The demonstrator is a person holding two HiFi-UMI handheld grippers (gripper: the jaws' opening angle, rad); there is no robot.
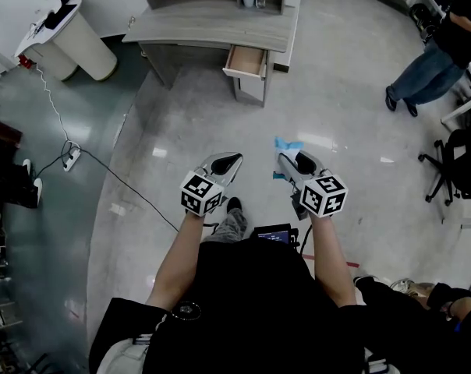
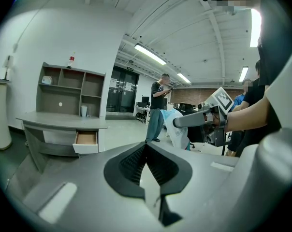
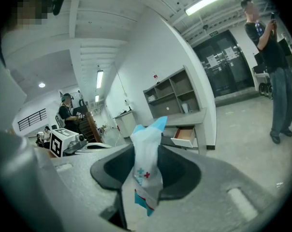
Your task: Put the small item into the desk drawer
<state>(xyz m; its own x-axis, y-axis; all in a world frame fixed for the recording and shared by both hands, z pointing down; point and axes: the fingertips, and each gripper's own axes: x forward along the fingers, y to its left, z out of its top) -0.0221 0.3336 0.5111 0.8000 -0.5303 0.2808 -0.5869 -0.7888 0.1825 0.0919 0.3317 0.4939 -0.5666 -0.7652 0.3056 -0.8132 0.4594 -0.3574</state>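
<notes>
White-and-blue small packet, pinched upright between the closed-in jaws of the right gripper, top end poking above the black pads. Beside it, left gripper with jaws pressed together, nothing between them. Both held out side by side over pale polished floor. Well ahead, grey desk with one drawer pulled open, wooden inside showing. Packet well apart from that drawer. On the desk, an open shelf unit holding a cup. Off to the right, a standing person. At far left, a white pedestal and a power strip on the floor.
</notes>
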